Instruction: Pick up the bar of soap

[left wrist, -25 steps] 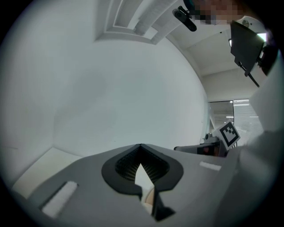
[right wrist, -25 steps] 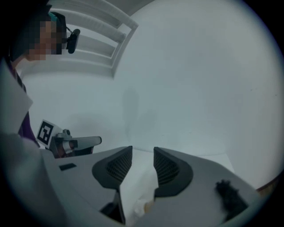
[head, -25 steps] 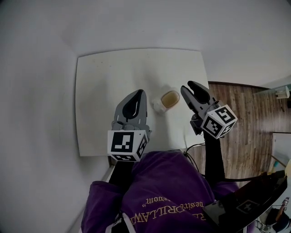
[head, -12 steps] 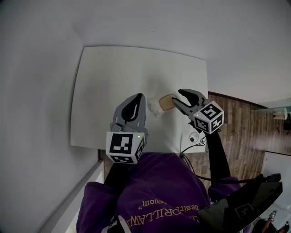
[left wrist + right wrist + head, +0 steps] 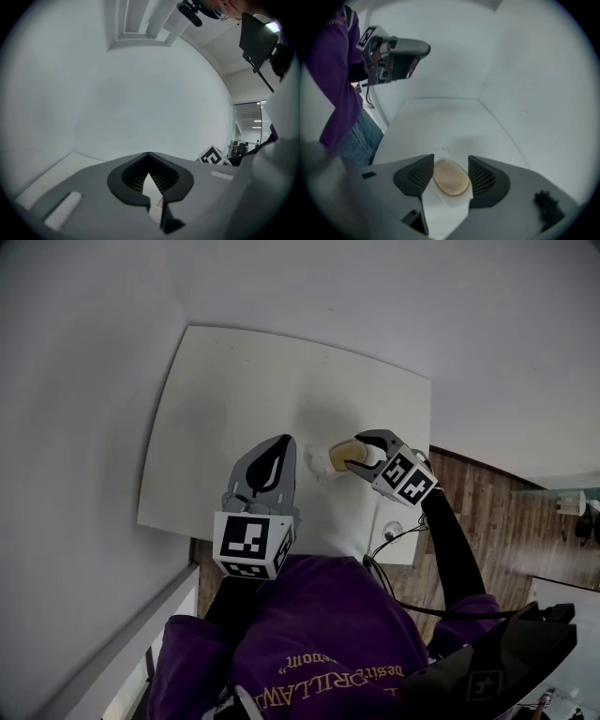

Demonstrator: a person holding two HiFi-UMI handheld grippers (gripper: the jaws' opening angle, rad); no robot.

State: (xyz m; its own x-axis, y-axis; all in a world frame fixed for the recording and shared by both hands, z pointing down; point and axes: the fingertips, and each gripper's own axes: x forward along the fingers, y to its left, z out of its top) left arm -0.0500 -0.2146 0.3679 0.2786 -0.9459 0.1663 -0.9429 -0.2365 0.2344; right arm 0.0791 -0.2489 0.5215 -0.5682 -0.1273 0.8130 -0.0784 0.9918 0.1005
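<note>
The tan oval bar of soap (image 5: 345,450) lies on a small white dish (image 5: 322,463) near the right edge of the white table (image 5: 234,399). My right gripper (image 5: 356,453) reaches in from the right and straddles the soap. In the right gripper view the soap (image 5: 451,179) lies between the ribbed pads (image 5: 421,174), and the jaws are opening around it, not pressing. The dish (image 5: 445,211) shows below it. My left gripper (image 5: 279,442) hovers just left of the dish, shut and empty, its tips meeting (image 5: 148,154).
A thin cable (image 5: 398,531) hangs off the table's right front corner above the wooden floor (image 5: 487,512). White walls border the table at the back and left. The person's purple top (image 5: 319,634) fills the bottom of the head view.
My right gripper has swung left from beside the soap to straddle it, and its jaws stand wider. The left gripper has stayed where it was.
</note>
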